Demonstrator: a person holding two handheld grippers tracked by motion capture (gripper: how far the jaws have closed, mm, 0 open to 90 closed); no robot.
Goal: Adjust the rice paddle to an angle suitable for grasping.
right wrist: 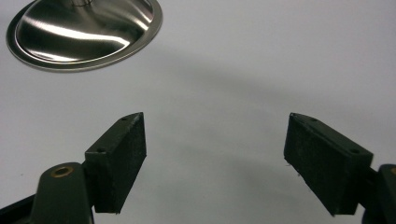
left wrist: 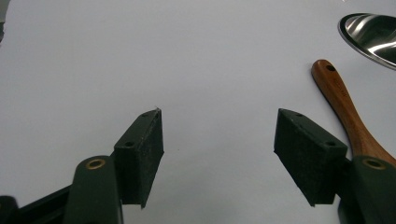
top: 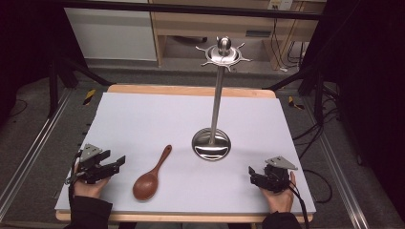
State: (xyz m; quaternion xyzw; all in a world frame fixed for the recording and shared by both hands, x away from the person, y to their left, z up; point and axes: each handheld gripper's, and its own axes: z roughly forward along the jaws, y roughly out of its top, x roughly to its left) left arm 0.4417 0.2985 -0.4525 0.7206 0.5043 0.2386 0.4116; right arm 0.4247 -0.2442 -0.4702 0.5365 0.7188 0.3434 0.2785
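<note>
both pairs of jaws stand wide apart with nothing between them, only bare white table showing in the gap in each gripper view. going from the biggest thing down: the table is a white sheet on a wooden board, and toward its middle stands a tall metal stand, a thin pole rising from a round shiny base to a ring of hooks at the top (none of the hooks carries anything).

the wooden spoon lies flat on the table, left of the stand's base and apart from it, bowl toward the person and handle angled away toward the stand. in the left gripper view its handle runs just beside the right-hand jaw, with a small hole near the tip.

the left gripper rests at the near left edge, pointing toward the spoon and near it; the right gripper rests at the near right edge, well apart from the spoon.

the spoon looks light, stiff and smooth, probably a little slick where varnished. the best hold is likely across the narrow handle near its middle, leaving the holed end free for a hook; the rounded bowl would tend to slip out of flat pads.
</note>
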